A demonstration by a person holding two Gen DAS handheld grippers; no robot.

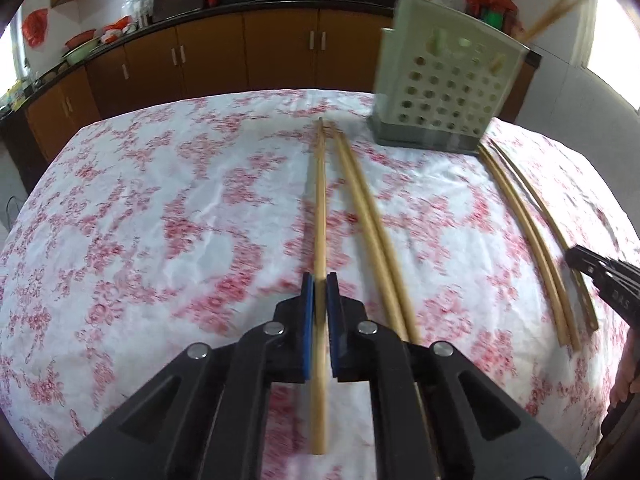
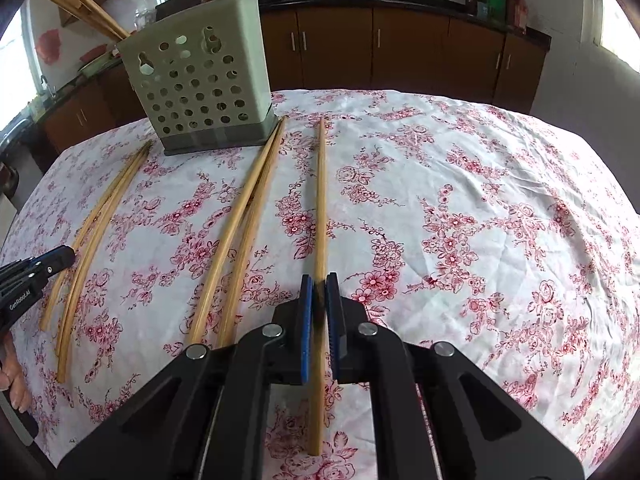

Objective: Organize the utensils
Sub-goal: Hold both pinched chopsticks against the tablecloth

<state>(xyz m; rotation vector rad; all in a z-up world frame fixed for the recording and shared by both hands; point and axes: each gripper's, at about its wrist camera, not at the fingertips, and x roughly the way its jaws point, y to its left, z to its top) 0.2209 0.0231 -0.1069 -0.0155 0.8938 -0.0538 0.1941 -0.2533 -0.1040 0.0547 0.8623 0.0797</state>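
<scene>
In the left wrist view my left gripper [image 1: 319, 280] is shut on a pale wooden chopstick [image 1: 320, 200] that runs forward between the blue pads. Two more chopsticks [image 1: 372, 232] lie just right of it on the floral cloth. In the right wrist view my right gripper [image 2: 319, 280] is shut on another chopstick [image 2: 321, 200]. A pair of chopsticks [image 2: 244, 232] lies to its left. The grey-green perforated utensil holder [image 1: 444, 88] [image 2: 200, 80] stands at the far side of the table with several chopsticks sticking out of its top.
More chopsticks [image 1: 520, 232] [image 2: 92, 236] lie near the other gripper's tip [image 1: 576, 258] [image 2: 64, 258] in each view. The table's white and red cloth [image 2: 460, 208] drops off at the far edge. Brown cabinets [image 1: 208, 56] and a dark counter with pans stand behind. Fingers show at the frame edge [image 2: 12, 384].
</scene>
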